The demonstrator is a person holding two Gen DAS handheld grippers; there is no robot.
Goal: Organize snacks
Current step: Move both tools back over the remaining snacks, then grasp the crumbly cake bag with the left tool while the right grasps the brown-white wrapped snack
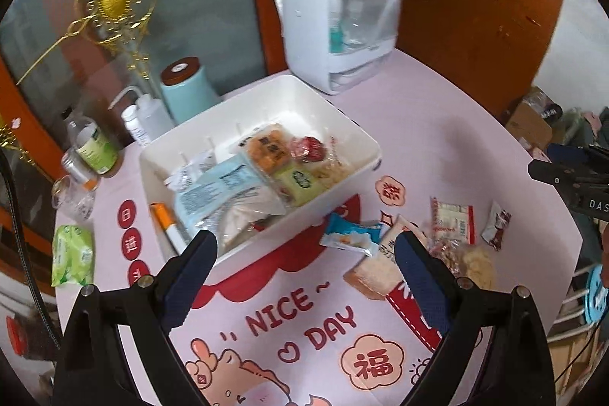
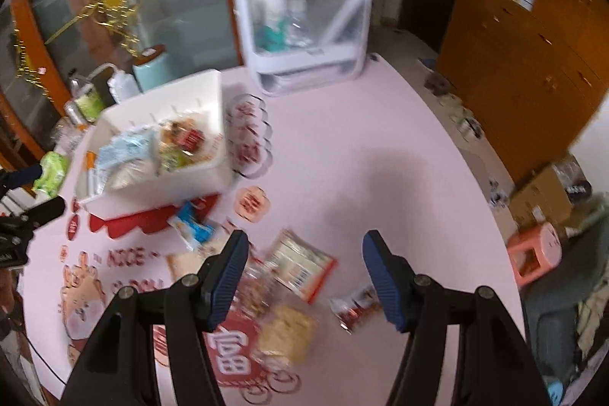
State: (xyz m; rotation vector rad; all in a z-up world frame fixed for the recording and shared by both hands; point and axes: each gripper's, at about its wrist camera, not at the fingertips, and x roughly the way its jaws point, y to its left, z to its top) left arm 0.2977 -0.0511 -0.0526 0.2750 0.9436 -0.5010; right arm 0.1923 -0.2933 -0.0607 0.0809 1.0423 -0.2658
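Note:
A white bin [image 1: 366, 136] sits mid-table and holds several snack packets. Loose snacks lie on the pink mat to its right: a blue packet [image 1: 352, 234], a tan cracker packet [image 1: 377, 269], a red-and-white packet [image 1: 453, 219], a small dark red packet [image 1: 496, 225] and a clear bag of pale snacks [image 1: 475, 261]. My left gripper [image 1: 306, 238] hovers open near the bin's front corner, holding nothing. My right gripper [image 2: 304, 238] is open and empty above the red-and-white packet [image 2: 300, 265], with the dark red packet [image 2: 354, 307] by its right finger. The bin [image 2: 160, 193] lies to its left.
A white case with a clear front [image 1: 338, 21] stands behind the bin. A teal canister [image 1: 186, 90], bottles [image 1: 95, 147] and a green tissue pack [image 1: 72, 259] crowd the left edge. An orange-and-white item [image 1: 165, 223] lies beside the bin. A pink stool [image 2: 536, 250] stands off the table's right edge.

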